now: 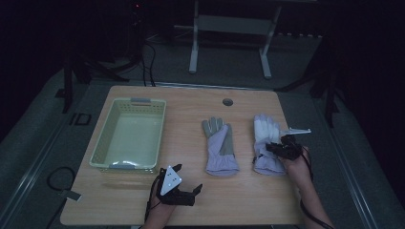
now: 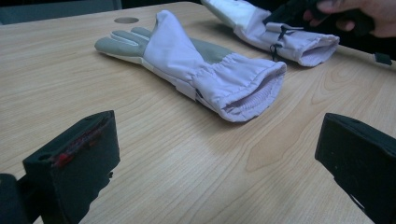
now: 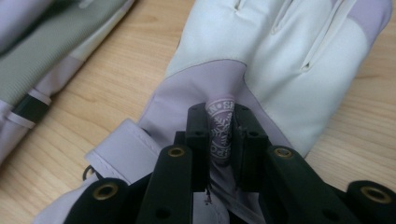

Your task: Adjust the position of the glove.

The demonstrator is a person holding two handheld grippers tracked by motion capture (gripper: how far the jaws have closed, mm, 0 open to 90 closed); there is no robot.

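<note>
Two pale lilac gloves lie side by side on the wooden table [image 1: 239,200]. The middle glove [image 1: 220,145] shows its grey palm [image 2: 196,65], cuff toward me. The right glove [image 1: 267,140] lies white back up [image 3: 261,56]. My right gripper [image 1: 270,149] sits low over that glove's wrist, shut on a pinched fold of its lilac fabric with a printed badge [image 3: 220,133]. My left gripper [image 1: 187,177] hovers near the front edge, left of the middle glove's cuff, its jaws wide open [image 2: 215,158] with nothing between them.
A pale green plastic basket [image 1: 102,143] stands at the table's left, nothing in it. A round cable hole [image 1: 228,102] is near the far edge. A white frame [image 1: 229,28] stands on the dark floor beyond. Bare tabletop lies along the front edge.
</note>
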